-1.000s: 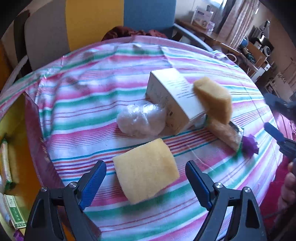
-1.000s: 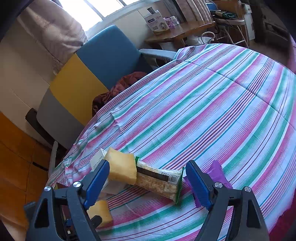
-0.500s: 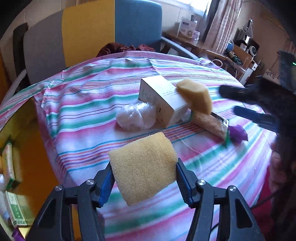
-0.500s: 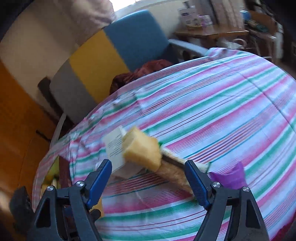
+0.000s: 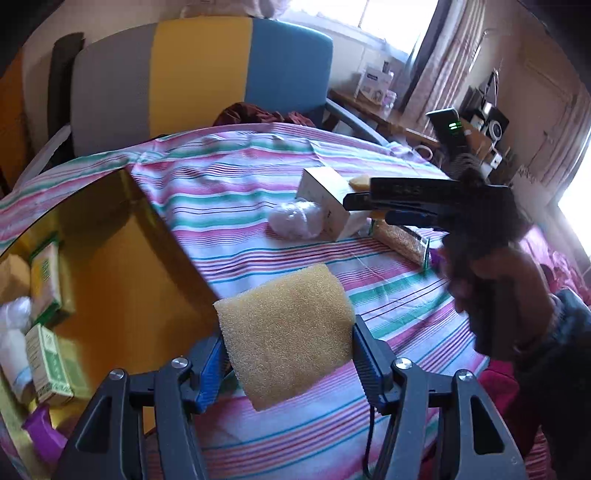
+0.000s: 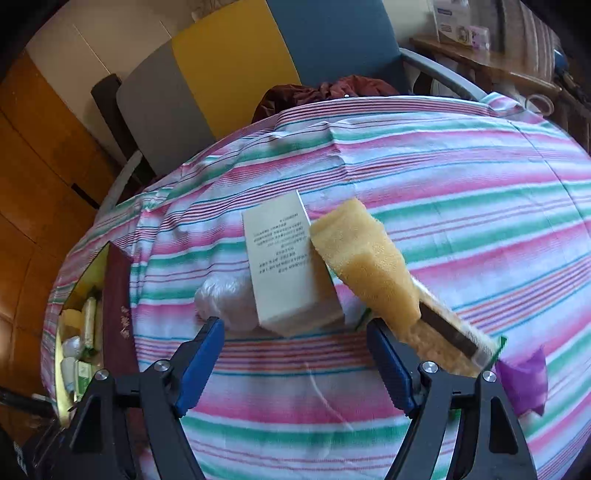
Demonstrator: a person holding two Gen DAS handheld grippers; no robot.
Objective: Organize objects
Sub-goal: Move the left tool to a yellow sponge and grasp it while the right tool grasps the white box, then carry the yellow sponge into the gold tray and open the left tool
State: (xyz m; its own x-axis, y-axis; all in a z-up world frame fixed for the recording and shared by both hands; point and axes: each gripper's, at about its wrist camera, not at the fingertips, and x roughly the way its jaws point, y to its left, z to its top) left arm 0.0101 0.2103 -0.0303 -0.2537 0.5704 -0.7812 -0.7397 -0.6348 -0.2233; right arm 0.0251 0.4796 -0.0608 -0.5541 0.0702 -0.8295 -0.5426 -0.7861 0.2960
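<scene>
Behind the bench, an armchair (image 6: 236, 66) panelled in grey, yellow and blue, with a dark red garment (image 6: 325, 92) heaped on its seat. Off to the right, a wooden sideboard (image 6: 491, 70) bearing a white carton (image 6: 448, 16); beyond it, pink patterned curtains (image 5: 447, 62) beside a bright window (image 5: 351, 11). Orange wood panelling (image 6: 40, 147) along the left wall.
</scene>
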